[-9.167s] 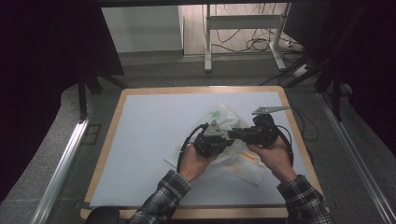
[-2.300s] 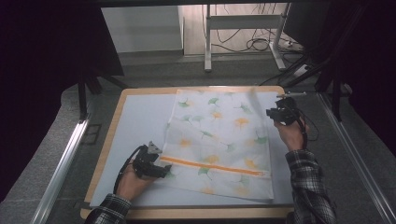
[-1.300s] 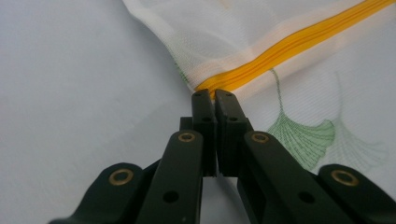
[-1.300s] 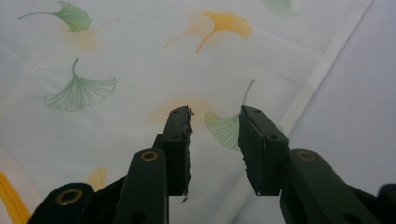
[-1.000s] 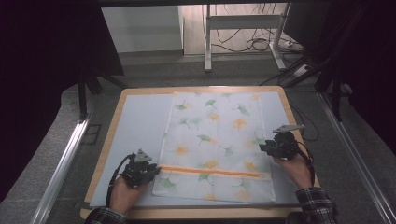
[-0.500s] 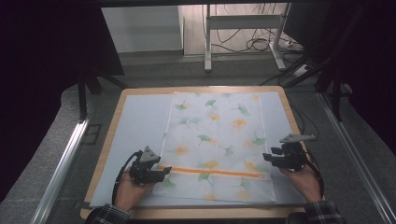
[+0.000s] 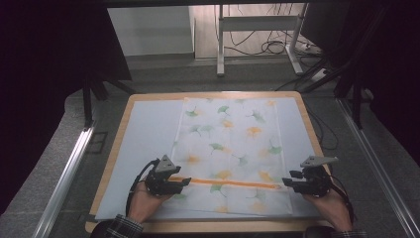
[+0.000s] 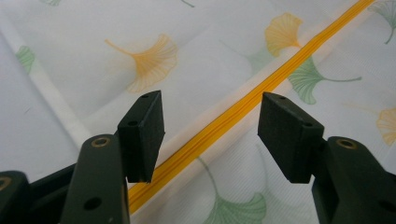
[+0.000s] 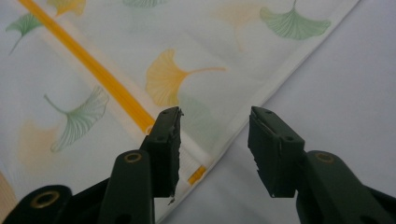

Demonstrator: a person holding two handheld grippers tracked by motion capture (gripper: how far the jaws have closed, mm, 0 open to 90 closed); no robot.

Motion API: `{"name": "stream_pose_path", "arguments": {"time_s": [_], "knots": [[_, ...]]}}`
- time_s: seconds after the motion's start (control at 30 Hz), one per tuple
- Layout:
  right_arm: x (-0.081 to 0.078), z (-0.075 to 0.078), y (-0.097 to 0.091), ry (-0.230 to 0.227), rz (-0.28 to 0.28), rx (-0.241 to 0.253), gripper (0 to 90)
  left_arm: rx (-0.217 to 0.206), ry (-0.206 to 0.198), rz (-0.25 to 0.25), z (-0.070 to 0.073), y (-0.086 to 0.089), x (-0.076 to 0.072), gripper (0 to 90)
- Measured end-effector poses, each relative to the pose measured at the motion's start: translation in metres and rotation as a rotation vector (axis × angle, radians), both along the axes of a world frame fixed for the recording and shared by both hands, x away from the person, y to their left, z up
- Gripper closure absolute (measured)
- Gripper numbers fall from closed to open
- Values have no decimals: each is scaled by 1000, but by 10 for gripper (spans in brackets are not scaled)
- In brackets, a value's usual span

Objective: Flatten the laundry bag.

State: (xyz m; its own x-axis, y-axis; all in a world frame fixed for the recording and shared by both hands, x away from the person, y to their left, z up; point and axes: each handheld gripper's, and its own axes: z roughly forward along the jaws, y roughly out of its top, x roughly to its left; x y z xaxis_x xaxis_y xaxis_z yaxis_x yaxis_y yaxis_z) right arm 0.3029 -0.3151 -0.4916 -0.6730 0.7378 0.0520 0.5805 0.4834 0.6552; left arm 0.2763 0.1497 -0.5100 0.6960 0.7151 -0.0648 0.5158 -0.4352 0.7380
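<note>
A white cloth point(image 7: 233, 144) printed with green and orange ginkgo leaves lies spread flat on the table, with an orange stripe point(image 7: 225, 183) running across near its front edge. My left gripper point(image 7: 184, 181) sits at the cloth's left edge, open, its jaws apart over the orange stripe point(image 8: 224, 126). My right gripper point(image 7: 286, 183) is at the cloth's right edge, open, jaws on either side of the hem where the orange stripe point(image 9: 93, 70) ends. Nothing is held between either pair of jaws.
The cloth rests on a pale blue mat point(image 7: 143, 134) on a wooden-edged table point(image 7: 115, 148). Metal rails point(image 7: 67, 173) run along both sides of the table. A desk frame and cables point(image 7: 267, 47) stand on the floor beyond the far edge.
The cloth went from bunched between both grippers to spread flat. Both grippers travelled back toward the front edge, and the right one settled at the stripe's right end.
</note>
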Motion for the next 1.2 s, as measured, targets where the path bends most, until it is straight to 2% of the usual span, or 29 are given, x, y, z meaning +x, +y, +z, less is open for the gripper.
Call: {"name": "stream_pose_path", "arguments": {"time_s": [0.13,0.2,0.33,0.4,0.5,0.53,0.57,0.67,0.7,0.73,0.77,0.83,1.0,1.07,1.2], "knots": [[-6,-3,-1,-2,32,-10,543,-2,-6,-11,1,-5,0,432],[-9,-5,-1,-7,90,-5,560,-11,1,-18,0,-8,1,413],[-11,-8,2,-6,148,-29,646,-8,10,-29,-2,-13,4,372],[-11,-8,3,-5,157,-39,697,-4,10,-34,-3,-16,4,356],[-11,-9,4,4,166,-46,716,-4,12,-41,-3,-19,4,338],[-9,-10,2,-2,167,-43,671,-2,14,-46,-4,-22,4,305],[-9,-10,2,-2,167,-43,671,-2,14,-46,-4,-22,4,290],[-5,-11,-1,-20,187,-58,535,2,19,-57,-5,-28,5,272],[-1,-15,-1,2,221,-42,370,1,20,-59,-5,-30,5,257],[-1,-15,-1,2,221,-42,370,1,20,-63,-5,-32,5,257],[1,-18,0,11,243,-48,322,3,21,-66,-6,-34,6,252],[1,-23,2,-11,257,-75,267,2,22,-73,-6,-39,7,239],[3,-22,1,-13,289,-43,226,-6,23,-95,-5,-49,10,239],[3,-25,2,-13,308,-58,188,-9,24,-108,-5,-55,12,241],[4,-28,6,-10,342,-55,94,-12,28,-130,-4,-65,14,263]]}}
